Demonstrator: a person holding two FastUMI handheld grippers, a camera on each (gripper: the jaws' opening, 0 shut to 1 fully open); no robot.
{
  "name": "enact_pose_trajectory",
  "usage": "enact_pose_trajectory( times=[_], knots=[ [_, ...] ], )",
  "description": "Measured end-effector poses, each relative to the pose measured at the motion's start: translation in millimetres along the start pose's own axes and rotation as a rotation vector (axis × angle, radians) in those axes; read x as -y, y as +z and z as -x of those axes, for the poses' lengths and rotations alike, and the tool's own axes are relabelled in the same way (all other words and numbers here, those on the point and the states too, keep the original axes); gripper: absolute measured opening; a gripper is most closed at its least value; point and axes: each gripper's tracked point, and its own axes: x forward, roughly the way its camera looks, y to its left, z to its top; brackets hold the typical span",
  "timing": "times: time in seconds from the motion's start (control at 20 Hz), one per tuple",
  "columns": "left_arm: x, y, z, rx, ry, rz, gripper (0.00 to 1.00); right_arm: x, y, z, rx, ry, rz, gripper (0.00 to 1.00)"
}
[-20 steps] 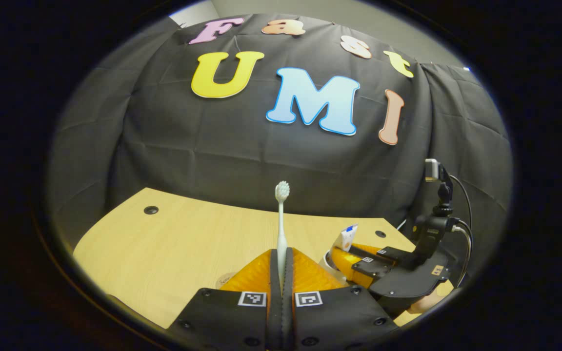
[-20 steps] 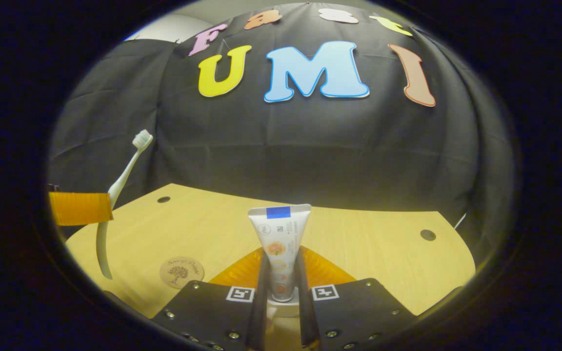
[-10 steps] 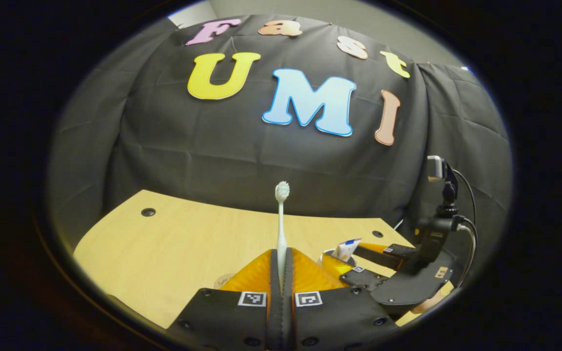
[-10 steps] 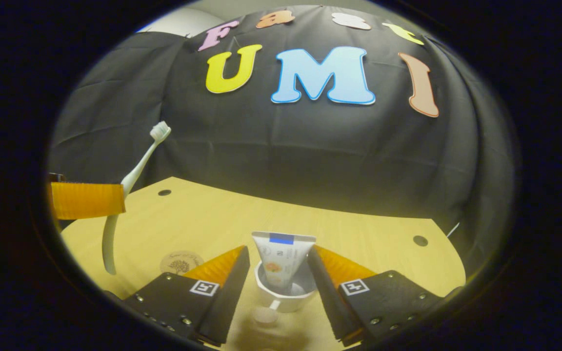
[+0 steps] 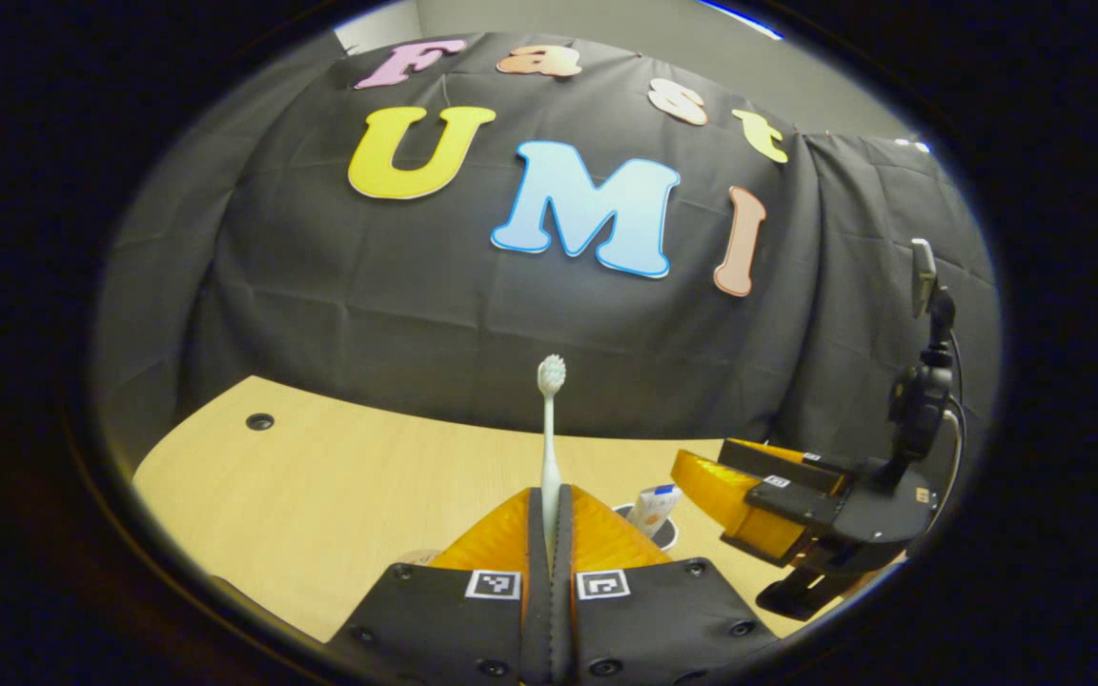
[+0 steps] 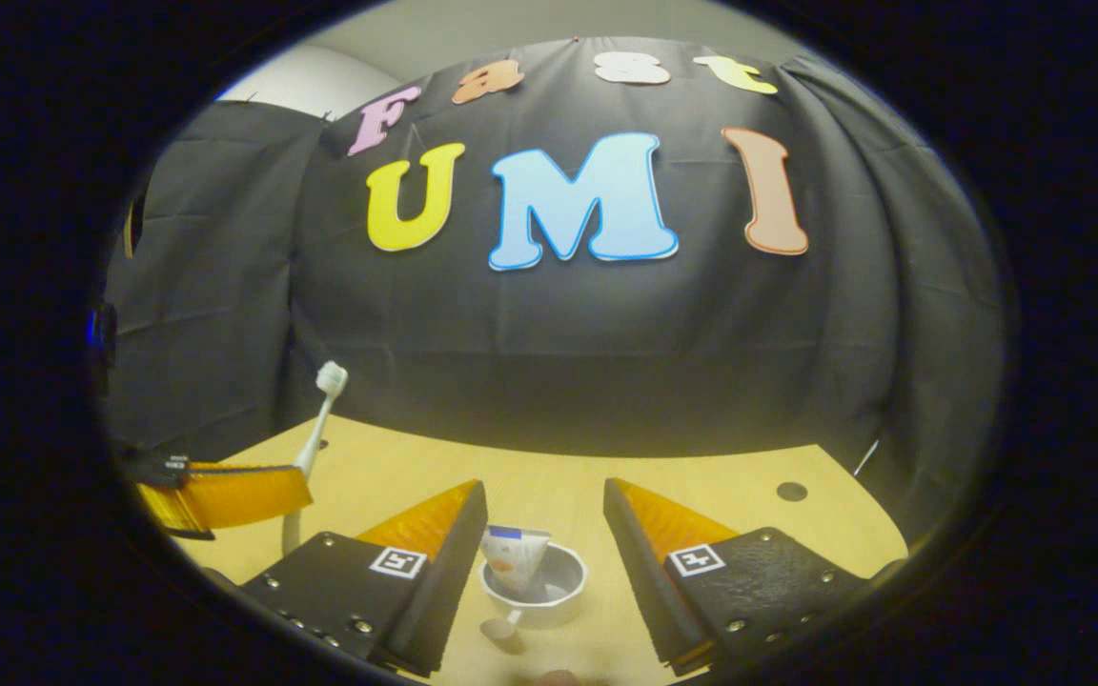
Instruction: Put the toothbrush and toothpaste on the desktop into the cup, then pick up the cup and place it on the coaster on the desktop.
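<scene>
toothbrush [image 5: 549, 448] upright, bristles up, toothpaste [image 6: 515, 560] in cup [image 6: 549, 586]

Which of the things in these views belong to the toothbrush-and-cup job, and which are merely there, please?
Belonging to the job:
- toothbrush, upright in the shut left gripper
- toothpaste, standing in the cup
- coaster, partly hidden
- right gripper, jaws open above the cup

Merely there:
- desktop
- its cable holes

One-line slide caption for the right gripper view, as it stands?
Right gripper open above the cup holding the toothpaste; left gripper holds the toothbrush upright nearby.
</scene>
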Motion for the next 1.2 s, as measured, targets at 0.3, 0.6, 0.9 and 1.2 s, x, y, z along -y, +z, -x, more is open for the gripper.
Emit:
enact_pose_trajectory(
  times=[0.3, 0.6, 0.9, 1.2],
  knots=[
    [19, 11, -29, 0.065, -0.085, 0.006, 0.07, 26, 34, 27, 0.069, -0.049, -0.038, 0.77],
    [36, 29, -61, 0.163, -0.182, 0.025, 0.07, 56, 45, 46, 0.082, -0.123, -0.072, 0.77],
    [51, 52, -95, 0.259, -0.268, 0.056, 0.07, 74, 34, 57, 0.046, -0.188, -0.113, 0.77],
    [72, 38, -121, 0.265, -0.333, 0.119, 0.07, 75, 20, 67, 0.016, -0.211, -0.116, 0.77]
  ],
)
